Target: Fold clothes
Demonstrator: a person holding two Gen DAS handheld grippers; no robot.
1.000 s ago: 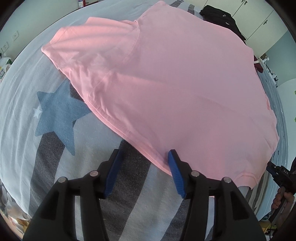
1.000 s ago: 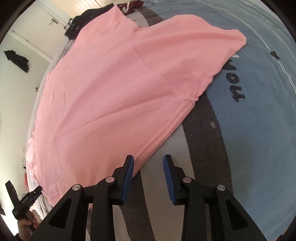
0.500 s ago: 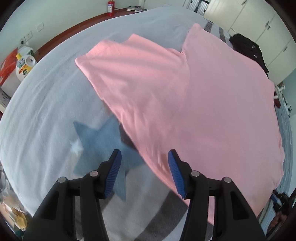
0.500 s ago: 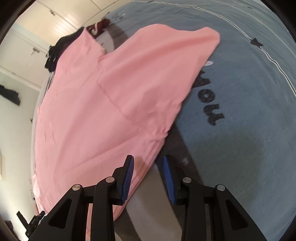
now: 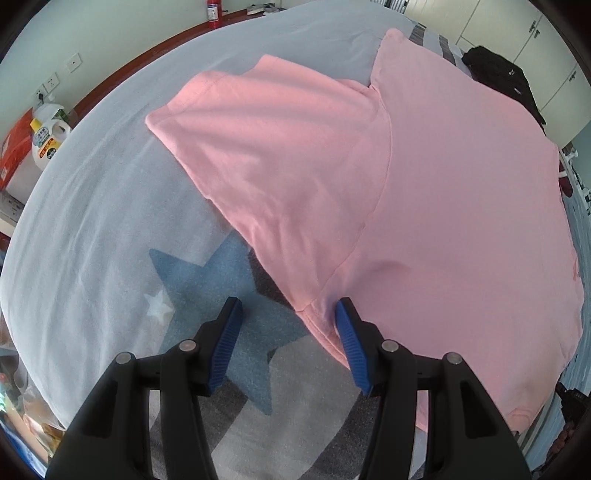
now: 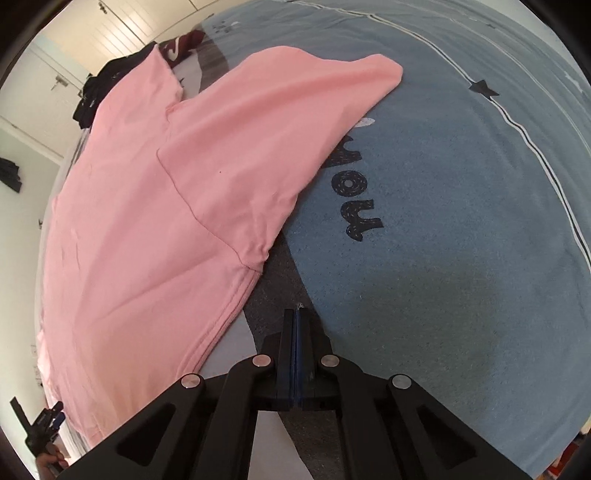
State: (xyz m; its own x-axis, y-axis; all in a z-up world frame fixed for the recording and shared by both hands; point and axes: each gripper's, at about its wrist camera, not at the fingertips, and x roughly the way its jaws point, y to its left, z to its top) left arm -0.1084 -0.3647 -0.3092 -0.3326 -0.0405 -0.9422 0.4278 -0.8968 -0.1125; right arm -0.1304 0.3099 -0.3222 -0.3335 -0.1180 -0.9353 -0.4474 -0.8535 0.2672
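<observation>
My left hand-held gripper (image 5: 288, 315) gapes at the shirt (image 5: 424, 177) armpit; my right hand-held gripper (image 6: 297, 314) is closed, empty, beside it.

A wide bed (image 5: 92, 206) fills both views, its cover pale grey with a blue star print (image 5: 207, 280) in the left wrist view and blue-grey with dark lettering (image 6: 351, 199) in the right. Toward 11 o'clock a pale green wall (image 5: 122, 33) carries white sockets (image 5: 51, 83) above a red-brown skirting (image 5: 155, 48); a red fire extinguisher (image 5: 213, 13) stands there. White cupboard doors (image 5: 535, 40) stand at 1 o'clock.
</observation>
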